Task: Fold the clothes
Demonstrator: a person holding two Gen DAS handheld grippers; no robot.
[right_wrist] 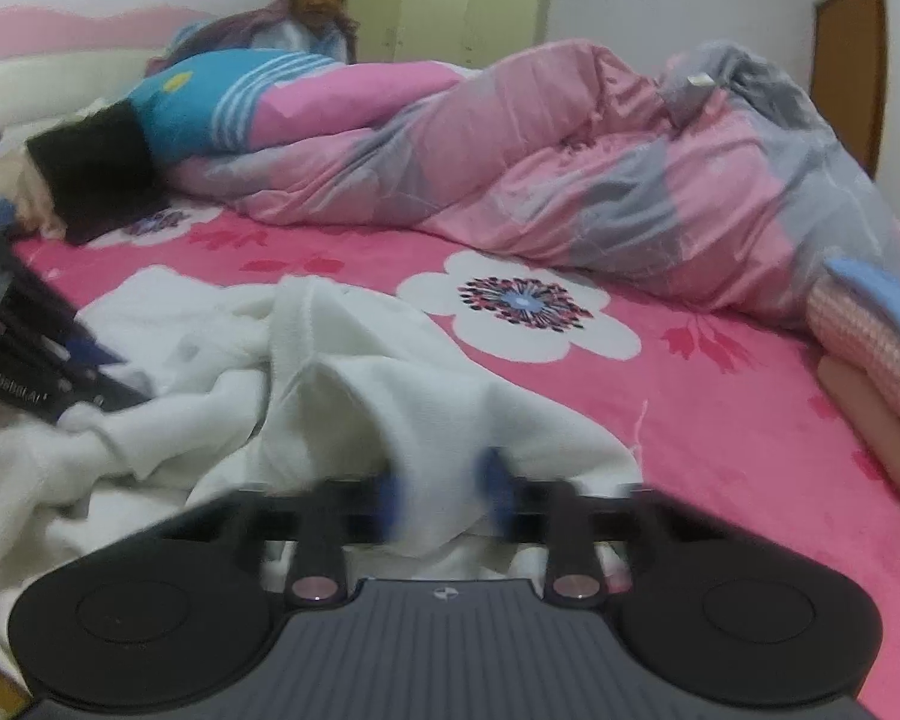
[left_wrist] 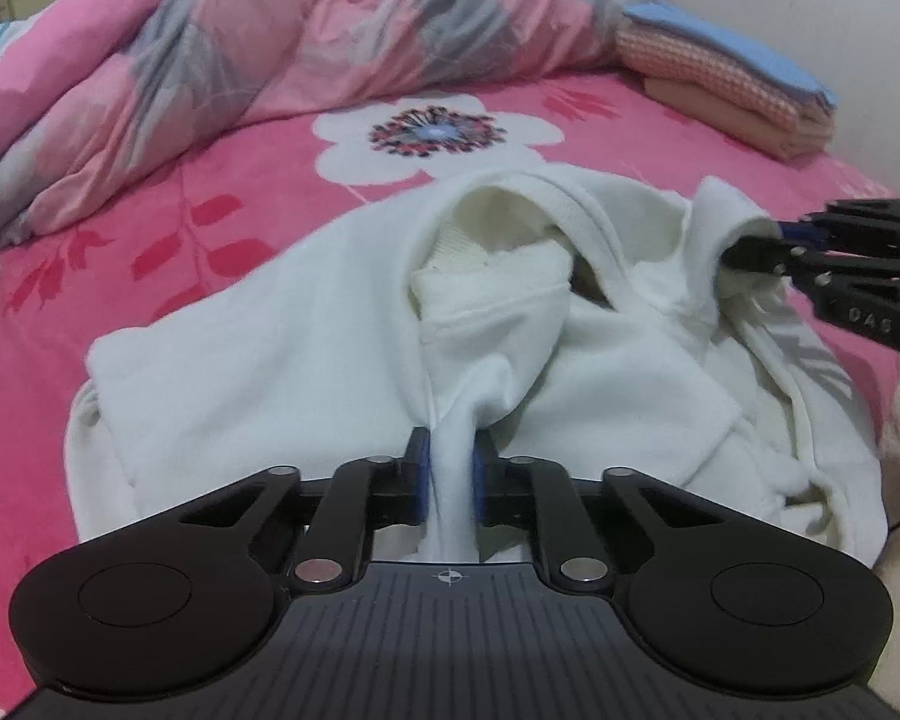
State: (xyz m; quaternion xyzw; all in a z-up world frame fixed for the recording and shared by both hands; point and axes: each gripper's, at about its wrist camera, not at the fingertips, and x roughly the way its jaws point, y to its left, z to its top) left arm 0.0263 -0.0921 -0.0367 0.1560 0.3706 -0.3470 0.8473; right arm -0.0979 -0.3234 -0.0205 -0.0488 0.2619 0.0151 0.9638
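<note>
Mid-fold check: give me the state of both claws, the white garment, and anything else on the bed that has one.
Left claw: shut on the white garment.
Right claw: shut on the white garment.
White garment: crumpled, unfolded, pulled up at two points.
Pink and grey quilt: bunched in a heap.
Stacked clothes: folded, piled at the bed's edge.

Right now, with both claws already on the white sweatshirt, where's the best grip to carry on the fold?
Probably keep the current holds. The left claw pinches a bunched ridge of the white sweatshirt at its near edge, approached from the near side of the bed. The right claw clamps a raised fold at the garment's right side. Both are edges standing proud of the pink bedsheet, so pads close around them cleanly.
</note>
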